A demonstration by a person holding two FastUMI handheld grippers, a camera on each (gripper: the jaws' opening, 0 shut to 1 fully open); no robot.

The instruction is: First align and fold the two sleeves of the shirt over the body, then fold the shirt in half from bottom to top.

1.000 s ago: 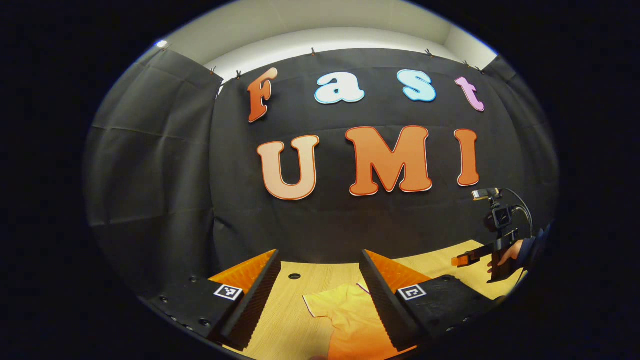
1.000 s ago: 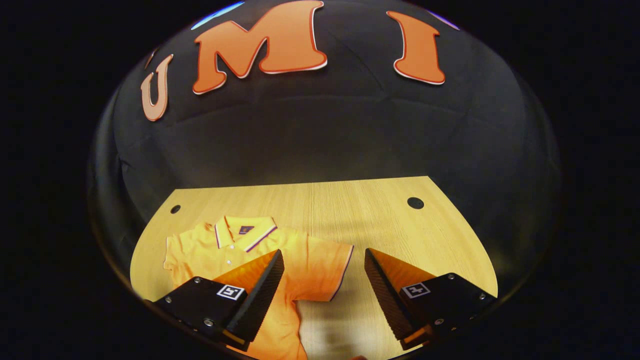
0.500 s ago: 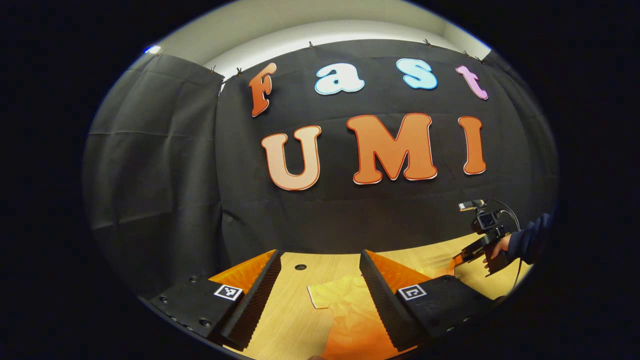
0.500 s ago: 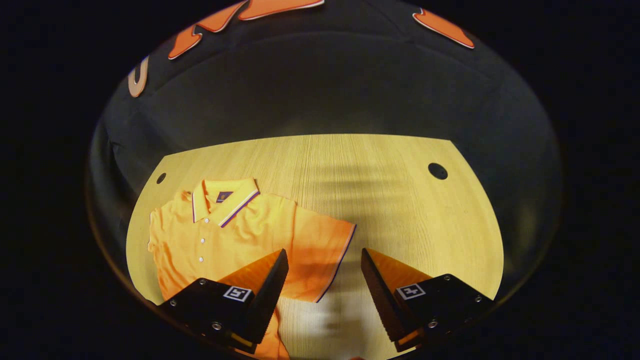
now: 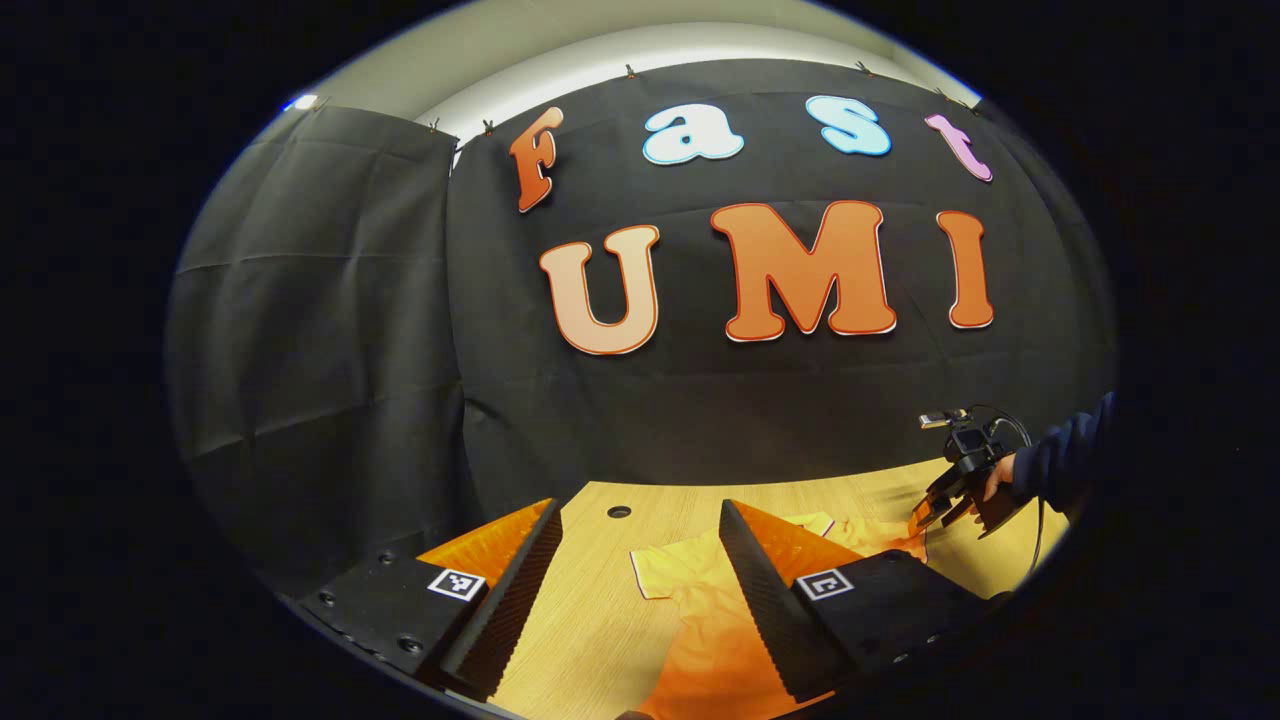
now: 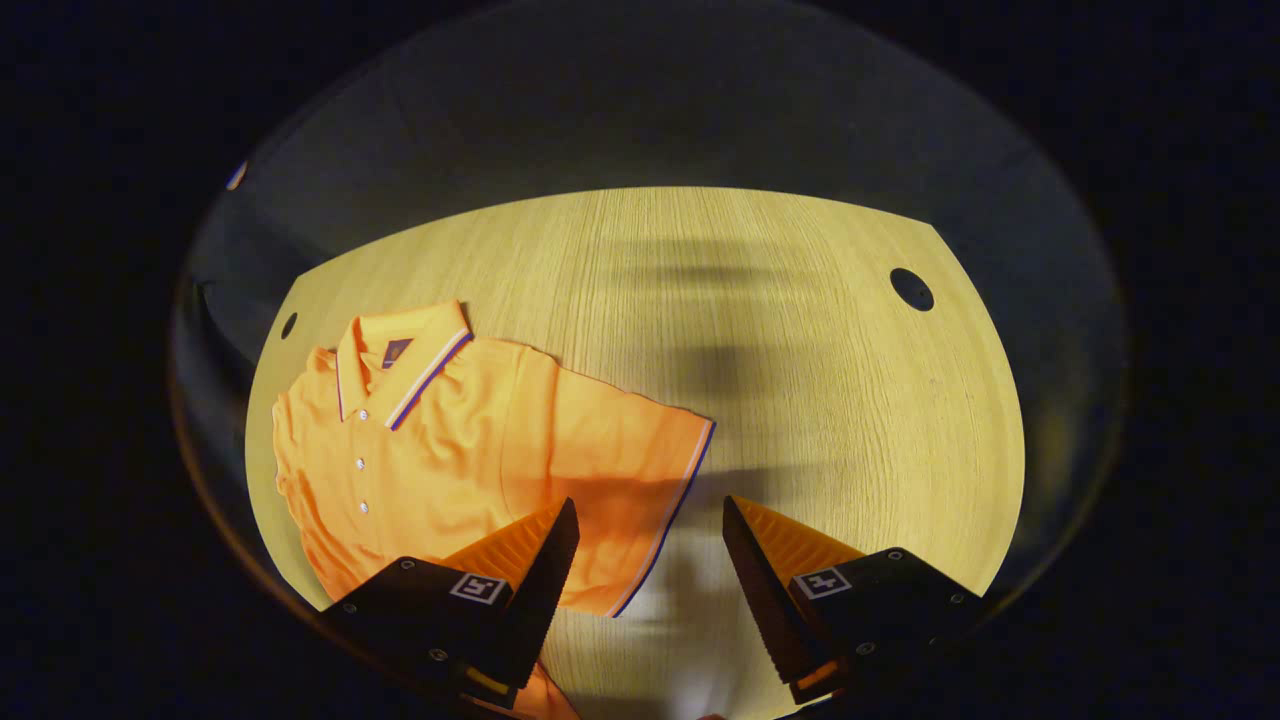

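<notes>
Both grippers' fingers (image 6: 545, 560) spread wide, empty, above the shirt (image 6: 450, 440).

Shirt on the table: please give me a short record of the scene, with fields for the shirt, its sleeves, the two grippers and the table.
shirt: orange polo shirt lying flat, collar toward the wall
sleeves: right sleeve spread out, not yet folded
right gripper: open, above the sleeve's hem
left gripper: open, near the other sleeve
table: wooden table with round holes
</notes>
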